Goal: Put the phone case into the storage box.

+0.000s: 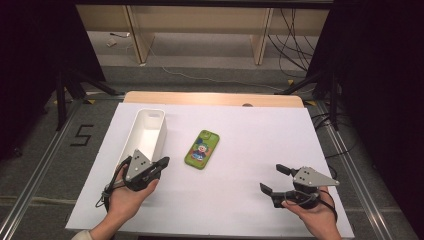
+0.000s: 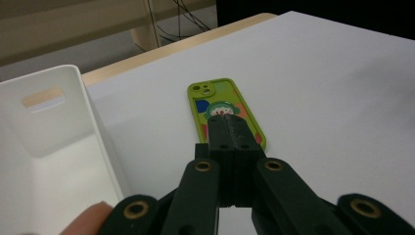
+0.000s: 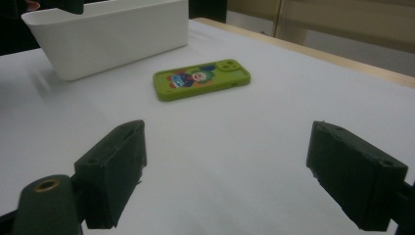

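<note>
High view: a green phone case (image 1: 202,149) is laid flat on the white table (image 1: 260,135), beside a white bin (image 1: 146,131). Left gripper view: the left gripper (image 2: 228,128) is clenched on nothing. Right gripper view: the right gripper (image 3: 230,171) is held released. A pickup seems about to begin, requiring an approach.

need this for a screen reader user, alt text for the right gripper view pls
The right claw hangs open over a white table, aimed at a green phone lying flat, back up. A white bin stands beyond it.
</note>
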A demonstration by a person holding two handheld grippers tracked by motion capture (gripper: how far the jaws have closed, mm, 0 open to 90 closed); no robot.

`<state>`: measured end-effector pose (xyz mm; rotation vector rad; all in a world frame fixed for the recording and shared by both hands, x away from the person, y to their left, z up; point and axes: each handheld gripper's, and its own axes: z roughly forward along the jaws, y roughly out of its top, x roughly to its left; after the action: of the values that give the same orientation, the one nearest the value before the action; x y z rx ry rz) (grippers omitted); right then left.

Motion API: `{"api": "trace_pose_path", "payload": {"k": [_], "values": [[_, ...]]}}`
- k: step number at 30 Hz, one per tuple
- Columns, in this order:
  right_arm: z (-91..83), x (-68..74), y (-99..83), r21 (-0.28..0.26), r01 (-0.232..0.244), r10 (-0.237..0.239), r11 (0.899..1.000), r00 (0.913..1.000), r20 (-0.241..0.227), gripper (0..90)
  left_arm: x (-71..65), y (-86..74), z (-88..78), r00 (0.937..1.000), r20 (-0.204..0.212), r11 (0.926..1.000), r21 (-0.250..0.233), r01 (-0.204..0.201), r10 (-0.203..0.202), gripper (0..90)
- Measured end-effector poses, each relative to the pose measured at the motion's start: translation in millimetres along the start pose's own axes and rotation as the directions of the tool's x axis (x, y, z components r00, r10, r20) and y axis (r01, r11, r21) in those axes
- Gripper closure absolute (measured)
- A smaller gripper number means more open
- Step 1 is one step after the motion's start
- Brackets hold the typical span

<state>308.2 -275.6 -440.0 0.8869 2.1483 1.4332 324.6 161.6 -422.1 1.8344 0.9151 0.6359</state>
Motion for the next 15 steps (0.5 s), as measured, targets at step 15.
{"api": "trace_pose_path", "payload": {"k": [15], "values": [[1.3, 0.4, 0.5, -0.001, 0.000, 0.000, 1.000, 1.0000, -0.002, 15.9, -14.0, 9.9, 38.0, 0.9996, -0.007, 0.9947, 0.099, 0.028, -0.027, 90.0]]}}
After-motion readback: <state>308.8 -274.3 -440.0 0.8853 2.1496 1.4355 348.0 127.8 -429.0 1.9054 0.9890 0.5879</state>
